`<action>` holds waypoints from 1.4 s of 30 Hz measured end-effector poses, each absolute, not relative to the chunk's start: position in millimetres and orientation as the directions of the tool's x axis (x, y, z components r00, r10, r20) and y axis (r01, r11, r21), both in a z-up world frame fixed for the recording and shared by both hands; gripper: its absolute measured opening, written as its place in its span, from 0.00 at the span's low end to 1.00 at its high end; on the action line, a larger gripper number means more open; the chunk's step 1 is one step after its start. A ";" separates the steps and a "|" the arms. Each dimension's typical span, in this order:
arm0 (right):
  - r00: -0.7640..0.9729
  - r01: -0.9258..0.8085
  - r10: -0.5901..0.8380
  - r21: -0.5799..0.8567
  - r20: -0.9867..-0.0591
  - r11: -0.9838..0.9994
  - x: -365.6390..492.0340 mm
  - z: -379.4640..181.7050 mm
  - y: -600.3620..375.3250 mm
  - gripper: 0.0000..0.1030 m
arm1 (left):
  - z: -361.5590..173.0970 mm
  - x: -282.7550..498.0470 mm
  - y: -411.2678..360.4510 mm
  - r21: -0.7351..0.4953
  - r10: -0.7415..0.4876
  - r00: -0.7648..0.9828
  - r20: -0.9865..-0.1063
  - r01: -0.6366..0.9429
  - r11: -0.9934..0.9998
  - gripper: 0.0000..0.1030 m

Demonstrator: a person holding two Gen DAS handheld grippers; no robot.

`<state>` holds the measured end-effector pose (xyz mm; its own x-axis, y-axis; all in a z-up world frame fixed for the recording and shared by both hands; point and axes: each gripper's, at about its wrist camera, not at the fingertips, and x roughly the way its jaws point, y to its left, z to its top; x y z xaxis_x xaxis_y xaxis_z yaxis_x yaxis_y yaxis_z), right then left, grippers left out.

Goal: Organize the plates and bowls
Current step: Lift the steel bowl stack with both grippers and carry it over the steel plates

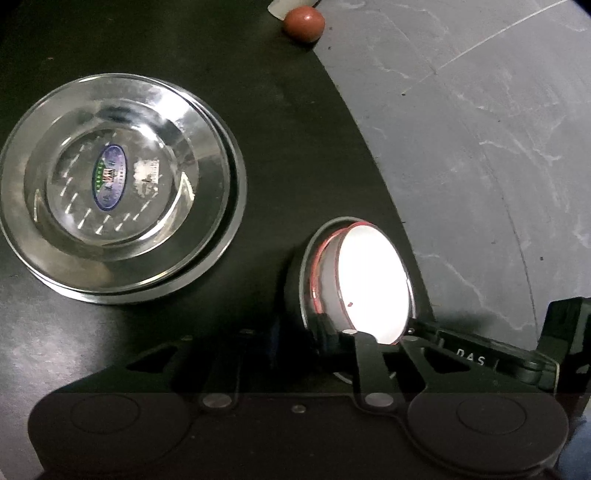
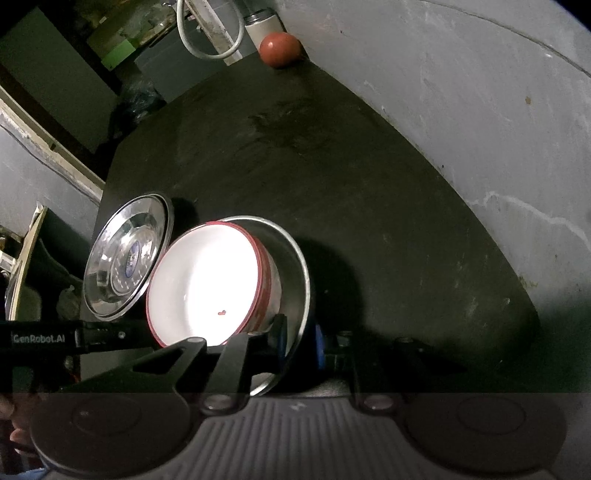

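white bowl in steel bowl, near table edge

Home corner: steel plates, dark table, cluttered shelves.

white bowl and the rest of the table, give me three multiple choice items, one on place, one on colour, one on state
1. Where does the white bowl sit?
A. Inside a metal bowl
B. On the steel plates
C. On the floor

2. What colour is the white bowl's rim?
A. Blue
B. Red
C. Green

3. How do the right tongs stand?
A. Wide open above the ball
B. Shut on the steel plates
C. Shut on the rim of the metal bowl

Answers:
1 A: the metal bowl wraps around it on the dark table.
2 B: a red line runs round its edge.
3 C: one finger lies inside the metal wall and one outside; the steel plates and brown ball lie apart.
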<state>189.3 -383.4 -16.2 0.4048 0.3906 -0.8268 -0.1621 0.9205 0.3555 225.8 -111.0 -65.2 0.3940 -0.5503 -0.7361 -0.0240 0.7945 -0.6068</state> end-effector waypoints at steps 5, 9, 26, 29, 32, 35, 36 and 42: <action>0.408 -0.154 0.395 0.365 -0.823 0.918 188.2 -17.2 -384.3 0.17 | -67.1 225.3 -108.1 -0.619 -0.559 0.396 -0.728 -0.029 0.785 0.17; 0.411 -0.149 0.399 0.371 -0.820 0.917 187.8 -17.9 -384.8 0.17 | -66.0 225.8 -110.8 -0.613 -0.555 0.396 -0.731 -0.025 0.789 0.16; 0.421 -0.125 0.434 0.423 -0.796 0.897 185.2 -21.8 -391.8 0.17 | -63.8 227.4 -114.0 -0.604 -0.557 0.395 -0.730 0.008 0.797 0.16; 0.422 -0.125 0.434 0.423 -0.796 0.897 185.2 -21.8 -391.8 0.17 | -62.5 226.6 -114.1 -0.603 -0.558 0.400 -0.727 0.015 0.797 0.16; 0.429 -0.126 0.435 0.424 -0.792 0.897 183.4 -20.9 -392.0 0.17 | -61.0 224.9 -113.7 -0.602 -0.558 0.406 -0.724 0.024 0.798 0.16; 0.433 -0.127 0.433 0.422 -0.791 0.898 181.5 -20.0 -391.8 0.17 | -59.6 224.0 -113.5 -0.602 -0.558 0.412 -0.720 0.029 0.798 0.16; 0.435 -0.128 0.433 0.421 -0.790 0.898 180.5 -19.5 -391.7 0.17 | -58.9 223.1 -112.2 -0.603 -0.559 0.414 -0.718 0.031 0.797 0.16; 0.448 -0.138 0.438 0.424 -0.779 0.895 179.1 -13.0 -389.8 0.17 | -51.7 219.2 -105.7 -0.602 -0.558 0.431 -0.709 0.043 0.797 0.16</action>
<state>179.1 -389.8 -13.0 0.4484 0.4377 -0.7793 -0.1380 0.8953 0.4235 219.2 -105.7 -51.7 0.4309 -0.5583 -0.7089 0.0426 0.7973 -0.6020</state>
